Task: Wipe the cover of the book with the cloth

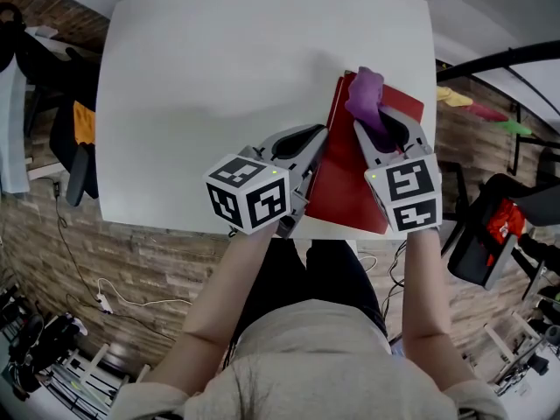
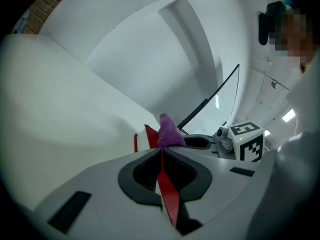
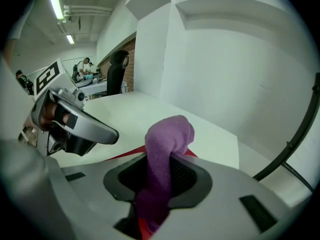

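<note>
A red book (image 1: 350,182) lies at the white table's near right edge. My left gripper (image 1: 308,147) is shut on the book's left edge; in the left gripper view the red cover (image 2: 165,184) runs thin between the jaws. My right gripper (image 1: 385,125) is shut on a purple cloth (image 1: 365,94), which bulges past the jaw tips over the book's far part. The same cloth (image 3: 165,154) fills the jaws in the right gripper view, with a strip of red book (image 3: 125,155) below it. Seen from the left gripper, the cloth (image 2: 169,132) stands above the book.
The white table (image 1: 219,86) stretches bare to the left and back. A black office chair (image 1: 70,138) stands off its left side, and a black and red chair (image 1: 490,234) at the right. Brick floor surrounds the table.
</note>
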